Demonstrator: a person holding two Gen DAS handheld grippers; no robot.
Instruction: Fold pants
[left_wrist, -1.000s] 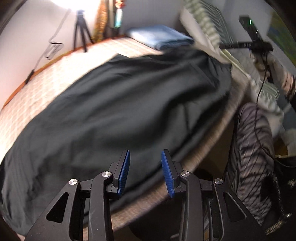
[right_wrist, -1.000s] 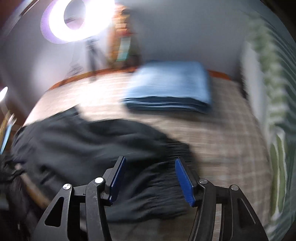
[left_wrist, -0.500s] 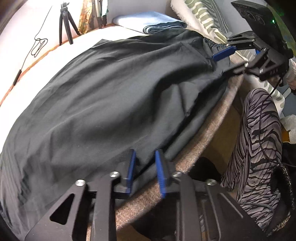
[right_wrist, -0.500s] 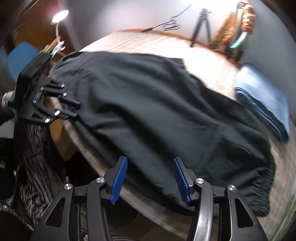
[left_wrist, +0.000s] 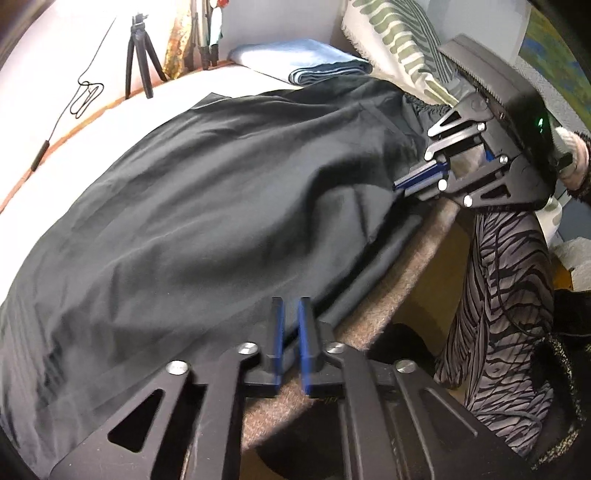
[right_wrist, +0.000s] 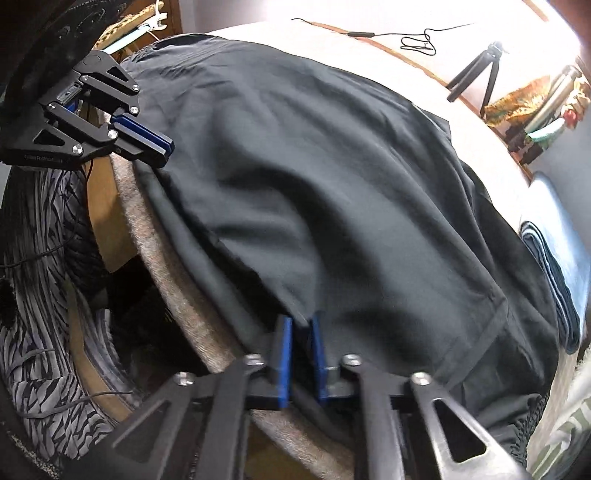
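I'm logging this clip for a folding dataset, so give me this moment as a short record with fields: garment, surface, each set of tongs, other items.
garment: black pants, spread wide over the bed, near edge hanging at the bed's side
surface: bed with a pale checked cover
left tongs: closed on the pants' near edge
right tongs: closed on the near edge, closer to the gathered waistband
other items: folded blue blanket beyond the pants; small black tripod; striped pillow
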